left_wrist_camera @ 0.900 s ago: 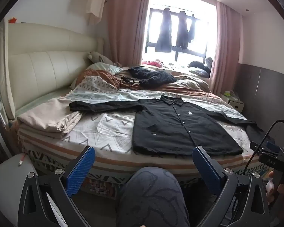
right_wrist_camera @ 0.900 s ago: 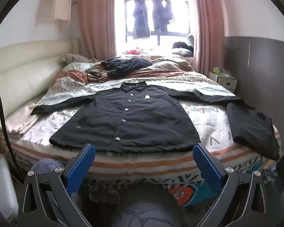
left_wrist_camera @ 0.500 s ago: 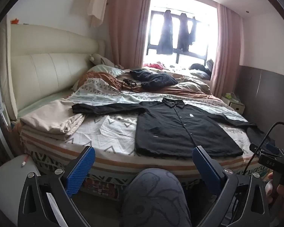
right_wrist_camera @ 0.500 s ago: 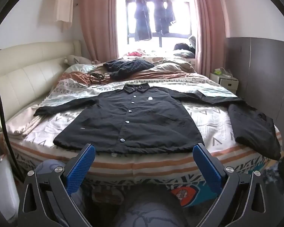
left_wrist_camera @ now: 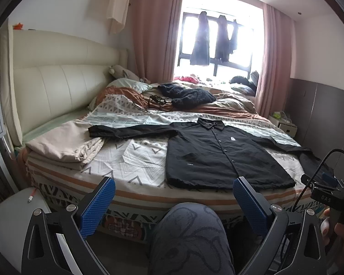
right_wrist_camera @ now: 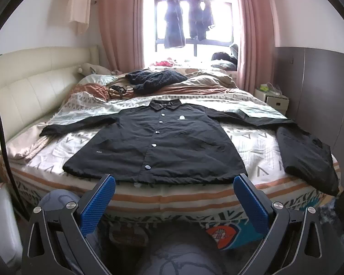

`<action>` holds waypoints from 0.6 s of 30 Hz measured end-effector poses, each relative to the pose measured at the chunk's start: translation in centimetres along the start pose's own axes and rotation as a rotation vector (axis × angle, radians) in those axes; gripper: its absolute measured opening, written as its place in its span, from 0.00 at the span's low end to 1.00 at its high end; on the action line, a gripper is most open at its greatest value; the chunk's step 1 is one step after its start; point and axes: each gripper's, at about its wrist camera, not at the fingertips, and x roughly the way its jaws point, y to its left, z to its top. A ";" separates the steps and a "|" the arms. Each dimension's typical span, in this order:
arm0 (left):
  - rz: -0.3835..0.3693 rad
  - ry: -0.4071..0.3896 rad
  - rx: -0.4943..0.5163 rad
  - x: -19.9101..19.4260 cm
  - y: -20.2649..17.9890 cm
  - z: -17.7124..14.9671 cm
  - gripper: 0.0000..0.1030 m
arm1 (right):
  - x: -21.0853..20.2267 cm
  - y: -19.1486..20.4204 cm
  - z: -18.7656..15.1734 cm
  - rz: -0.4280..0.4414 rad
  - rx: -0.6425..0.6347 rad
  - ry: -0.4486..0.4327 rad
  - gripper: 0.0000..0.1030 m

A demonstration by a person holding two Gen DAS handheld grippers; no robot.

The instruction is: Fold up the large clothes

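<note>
Bedroom with pink curtains (right_wrist_camera: 117, 23) either side of a bright window (right_wrist_camera: 195, 23), dark garments hung in it. Wide bed (right_wrist_camera: 172, 197) under a patterned cover, cream padded headboard (left_wrist_camera: 57, 87) at left. Black shirt (right_wrist_camera: 156, 144) spread flat, buttoned, sleeves out, hem toward the near edge. Second dark garment (right_wrist_camera: 307, 158) at the bed's right corner. Left gripper (left_wrist_camera: 172, 197) and right gripper (right_wrist_camera: 174, 194) both spread wide, empty, short of the bed edge, clear of the shirt.

The only lettering I can make out reads "BAS", on a black mount (left_wrist_camera: 328, 198) by my right hand; the shirt's labels are illegible.
</note>
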 end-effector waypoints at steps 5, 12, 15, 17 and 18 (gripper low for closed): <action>0.001 0.000 -0.003 0.1 -0.1 0.1 1.00 | 0.0 0.2 0.2 0.000 0.001 -0.002 1.00; -0.003 -0.006 0.002 -0.1 -0.2 0.1 1.00 | -0.1 0.3 0.3 0.002 0.001 -0.004 1.00; -0.002 -0.006 0.010 -0.2 -0.2 0.1 1.00 | 0.0 0.3 0.3 0.004 0.005 -0.005 1.00; -0.002 -0.008 0.013 -0.3 -0.1 0.1 1.00 | -0.1 0.4 0.3 0.002 0.007 -0.002 1.00; -0.003 -0.007 0.012 -0.3 -0.1 0.1 1.00 | -0.1 0.3 0.4 0.002 0.006 -0.001 1.00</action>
